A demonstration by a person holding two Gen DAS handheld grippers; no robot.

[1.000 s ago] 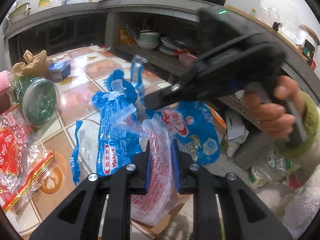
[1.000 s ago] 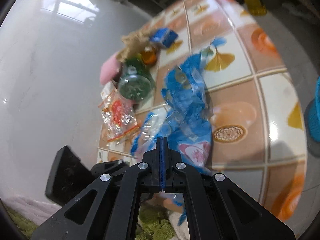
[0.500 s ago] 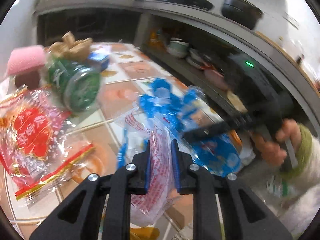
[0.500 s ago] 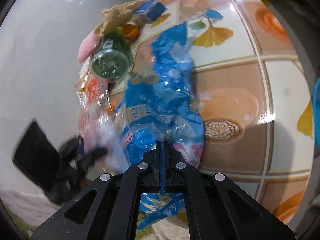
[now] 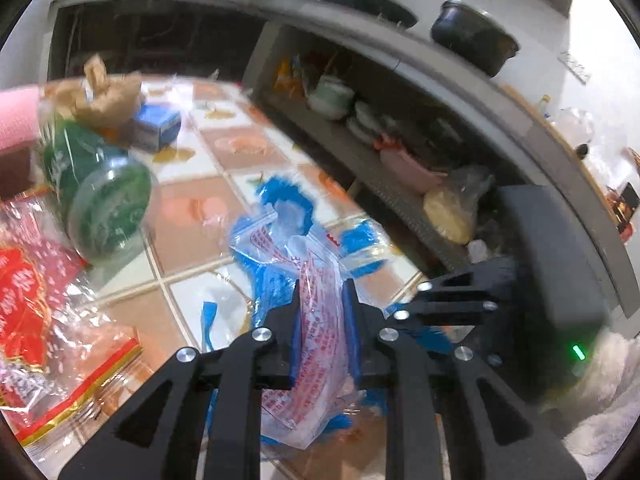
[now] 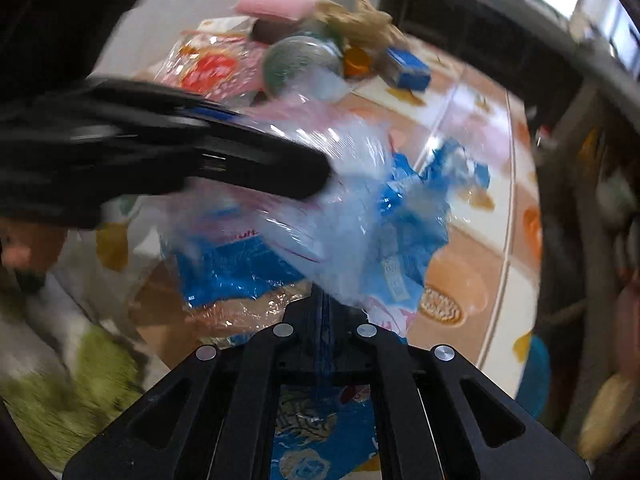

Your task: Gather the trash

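My left gripper (image 5: 322,312) is shut on a clear plastic bag with red print (image 5: 320,344), held above the tiled floor (image 5: 188,208). A crumpled blue wrapper (image 5: 280,200) hangs against that bag. My right gripper (image 6: 324,312) pinches the blue wrapper (image 6: 404,216) between nearly closed jaws that are opening slightly. In the left wrist view the right gripper (image 5: 404,300) sits just to the right of my left fingers. The blurred left gripper (image 6: 316,176) crosses the right wrist view from the left.
On the floor at left lie a green bottle (image 5: 104,200), a red snack wrapper (image 5: 36,312), a small blue box (image 5: 158,128), crumpled brown paper (image 5: 108,96) and a pink block (image 5: 16,120). A low shelf with bowls (image 5: 332,96) runs along the right.
The right gripper has swung down and rolled, ending close beside the left fingers with the blue wrapper. The left gripper has shifted and rolled, still holding the clear bag.
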